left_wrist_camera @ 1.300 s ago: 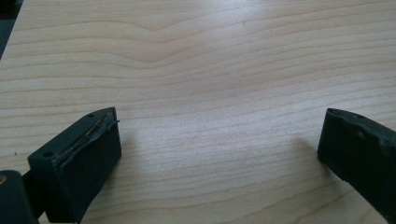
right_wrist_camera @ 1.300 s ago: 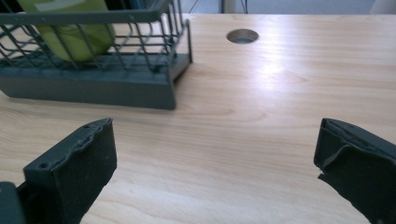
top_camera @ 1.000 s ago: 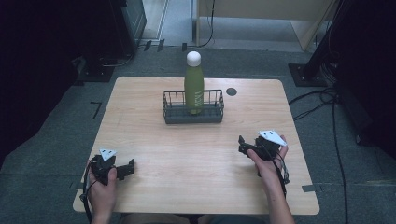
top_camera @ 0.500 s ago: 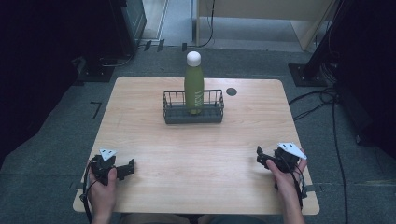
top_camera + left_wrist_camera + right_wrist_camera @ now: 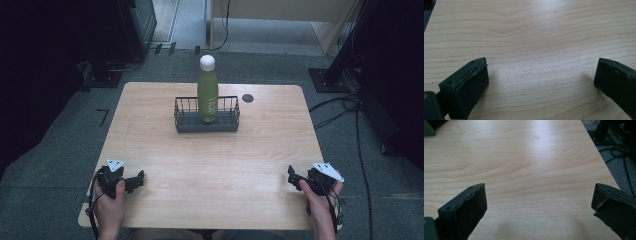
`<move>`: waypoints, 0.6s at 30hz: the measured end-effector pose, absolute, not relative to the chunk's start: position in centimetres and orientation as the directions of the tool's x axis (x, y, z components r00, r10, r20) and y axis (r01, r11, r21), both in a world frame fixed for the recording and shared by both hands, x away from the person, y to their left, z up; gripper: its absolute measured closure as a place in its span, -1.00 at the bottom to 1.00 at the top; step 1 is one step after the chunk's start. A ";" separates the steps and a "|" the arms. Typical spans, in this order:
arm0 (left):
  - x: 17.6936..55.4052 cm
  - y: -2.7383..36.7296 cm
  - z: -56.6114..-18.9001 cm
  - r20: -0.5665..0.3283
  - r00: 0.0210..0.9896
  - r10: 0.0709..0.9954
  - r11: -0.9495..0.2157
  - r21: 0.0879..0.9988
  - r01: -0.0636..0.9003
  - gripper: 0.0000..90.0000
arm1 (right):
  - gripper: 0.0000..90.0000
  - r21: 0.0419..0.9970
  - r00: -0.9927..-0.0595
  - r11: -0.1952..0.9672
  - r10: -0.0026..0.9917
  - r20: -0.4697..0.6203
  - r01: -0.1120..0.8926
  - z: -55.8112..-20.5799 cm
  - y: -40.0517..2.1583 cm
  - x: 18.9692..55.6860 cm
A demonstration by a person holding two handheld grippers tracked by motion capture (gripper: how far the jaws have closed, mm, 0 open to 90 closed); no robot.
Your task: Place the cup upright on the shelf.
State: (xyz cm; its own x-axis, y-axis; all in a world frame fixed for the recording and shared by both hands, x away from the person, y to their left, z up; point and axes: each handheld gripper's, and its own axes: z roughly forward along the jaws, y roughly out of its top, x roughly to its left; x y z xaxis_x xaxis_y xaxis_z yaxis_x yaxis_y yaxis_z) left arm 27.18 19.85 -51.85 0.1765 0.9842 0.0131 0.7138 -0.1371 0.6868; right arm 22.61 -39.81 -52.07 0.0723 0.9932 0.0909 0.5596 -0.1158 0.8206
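1. High view, worktop: I see a light wooden worktop on a grey floor. A black wire basket sits near the far edge, about midway across.
2. High view, bottle: A green bottle with a white cap stands upright inside the basket, rising well above its rim. A small dark round disc lies on the worktop just right of the basket, toward the far edge.
3. High view, left side: My left tongs rest at the near left corner of the worktop, held by the left hand. They point toward the worktop's middle and are well apart from the basket.
4. High view, right side: My right tongs sit at the near right edge, held by the right hand, also well apart from the basket. A grey three-cornered plate tops them.
5. Left gripper view: The left tongs stand wide, one jaw at each side of the frame, with bare wood grain between them and nothing gripped.
6. Right gripper view: The right tongs likewise stand wide and grip nothing. Bare worktop lies between the jaws; the worktop's edge, grey floor and dark cables show at upper right
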 end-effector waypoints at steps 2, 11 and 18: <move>27.2 19.9 -51.8 0.013 0.176 0.984 -0.137 0.687 0.714 -1.00 | -1.00 0.811 0.079 -0.129 0.992 0.102 0.570 -52.2 -40.2 22.3; 27.2 19.8 -51.9 0.013 0.176 0.984 -0.137 0.687 0.713 -1.00 | -1.00 0.776 0.106 -0.160 0.987 0.120 0.610 -52.4 -41.7 21.0; 27.2 19.8 -51.9 0.013 0.176 0.984 -0.137 0.687 0.713 -1.00 | -1.00 0.716 0.101 -0.097 0.994 0.037 0.692 -52.8 -42.3 20.5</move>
